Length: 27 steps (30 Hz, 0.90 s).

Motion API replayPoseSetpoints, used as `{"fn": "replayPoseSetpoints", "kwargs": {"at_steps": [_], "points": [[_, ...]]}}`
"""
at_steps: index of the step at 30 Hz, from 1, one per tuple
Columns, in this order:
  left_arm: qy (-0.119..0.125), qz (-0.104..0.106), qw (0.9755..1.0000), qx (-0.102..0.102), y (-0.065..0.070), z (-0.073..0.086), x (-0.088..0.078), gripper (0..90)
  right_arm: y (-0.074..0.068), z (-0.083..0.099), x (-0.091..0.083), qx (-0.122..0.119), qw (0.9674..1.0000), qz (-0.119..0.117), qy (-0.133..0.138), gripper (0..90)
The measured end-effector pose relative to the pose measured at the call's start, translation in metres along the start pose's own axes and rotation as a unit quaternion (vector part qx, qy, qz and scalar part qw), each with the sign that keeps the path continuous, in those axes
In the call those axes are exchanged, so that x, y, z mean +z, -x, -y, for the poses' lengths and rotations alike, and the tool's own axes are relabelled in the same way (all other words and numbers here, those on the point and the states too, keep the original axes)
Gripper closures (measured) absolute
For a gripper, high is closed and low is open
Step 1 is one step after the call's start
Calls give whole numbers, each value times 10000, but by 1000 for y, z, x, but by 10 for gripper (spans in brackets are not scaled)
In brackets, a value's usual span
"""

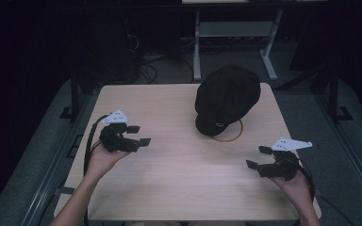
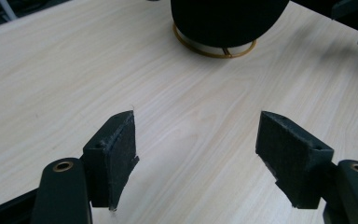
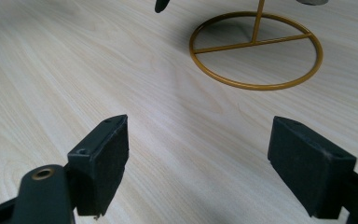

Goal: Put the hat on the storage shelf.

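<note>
I hold both tools, left tool [image 1: 138, 135] and right tool [image 1: 257, 157], wide open and empty; next I would likely reach for the black fabric cap [image 1: 226, 96] on its round gold wire stand [image 3: 256, 49].

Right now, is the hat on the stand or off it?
On it. The hat sits atop the gold stand, above the ring base on the table.

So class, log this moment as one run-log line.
left gripper: open, empty | right gripper: open, empty | black cap: on gold wire stand, untouched | table: light wood
</note>
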<state>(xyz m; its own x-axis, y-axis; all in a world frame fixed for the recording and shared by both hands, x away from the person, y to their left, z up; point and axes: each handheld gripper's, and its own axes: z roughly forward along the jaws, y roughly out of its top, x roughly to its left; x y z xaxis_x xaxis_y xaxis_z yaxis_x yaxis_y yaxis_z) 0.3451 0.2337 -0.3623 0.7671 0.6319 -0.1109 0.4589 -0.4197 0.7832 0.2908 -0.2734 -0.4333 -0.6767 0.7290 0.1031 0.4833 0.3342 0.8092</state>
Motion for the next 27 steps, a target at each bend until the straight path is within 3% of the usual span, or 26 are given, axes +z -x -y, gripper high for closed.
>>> {"fn": "replayPoseSetpoints", "kwargs": {"at_steps": [12, 22, 27], "points": [[31, 5, 9999, -169, 0, 25, 1, 283, -1, 0, 1, -2, 10000, 9, -32, 201], [35, -135, 9996, -244, 4, 52, -2, 280, -2, 1, 2, 0, 10000, 7, -49, 201], [256, -112, 9987, -431, 9, 75, -1, 277, -7, 0, 0, -41, 10000, -18, 47, 197]]}}
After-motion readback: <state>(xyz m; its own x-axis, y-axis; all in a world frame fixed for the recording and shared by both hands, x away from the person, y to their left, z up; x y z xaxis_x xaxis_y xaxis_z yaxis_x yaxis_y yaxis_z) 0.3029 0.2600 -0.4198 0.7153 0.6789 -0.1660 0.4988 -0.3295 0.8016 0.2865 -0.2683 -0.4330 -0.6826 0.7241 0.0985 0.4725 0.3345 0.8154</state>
